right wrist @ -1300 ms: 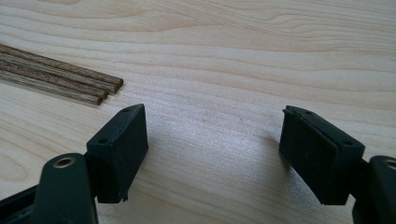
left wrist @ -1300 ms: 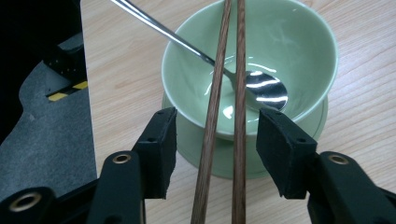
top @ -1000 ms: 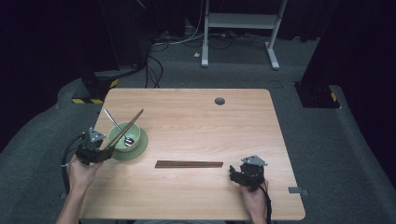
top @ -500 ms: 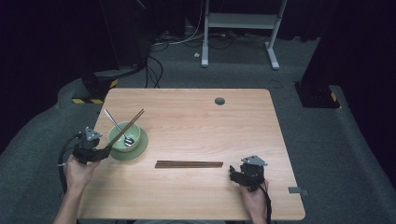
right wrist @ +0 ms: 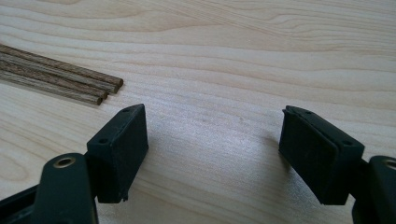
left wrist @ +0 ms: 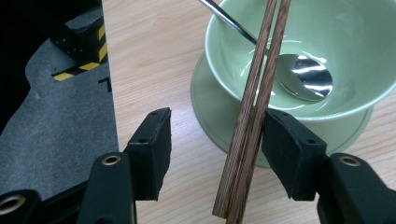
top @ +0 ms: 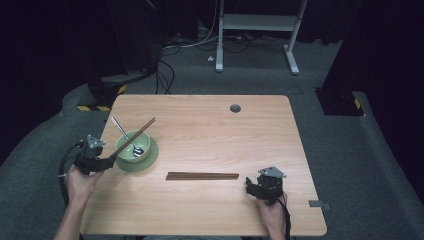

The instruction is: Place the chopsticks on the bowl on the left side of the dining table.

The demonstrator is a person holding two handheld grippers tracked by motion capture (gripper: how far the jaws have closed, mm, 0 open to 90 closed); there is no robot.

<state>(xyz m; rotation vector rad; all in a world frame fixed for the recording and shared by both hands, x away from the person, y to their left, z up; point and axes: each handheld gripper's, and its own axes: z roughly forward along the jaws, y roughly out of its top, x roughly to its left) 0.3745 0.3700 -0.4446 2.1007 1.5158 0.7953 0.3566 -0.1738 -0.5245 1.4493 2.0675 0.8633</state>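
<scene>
Two chopsticks (left wrist: 254, 116) are leaning across the rim of the green bowl (top: 134, 145), their lower ends lying between the jaws of the left gripper (left wrist: 215, 144), which have just been opening and are not pressing on them. The right gripper (right wrist: 212, 149) is resting wide open over bare table (top: 200, 120), just beside the other chopsticks (top: 202, 176).

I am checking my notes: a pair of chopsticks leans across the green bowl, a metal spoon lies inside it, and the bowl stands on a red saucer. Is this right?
Not quite. The saucer is green like the bowl, as the left gripper view shows. The rest holds: the pair of chopsticks leans across the bowl and the spoon lies inside it.
</scene>
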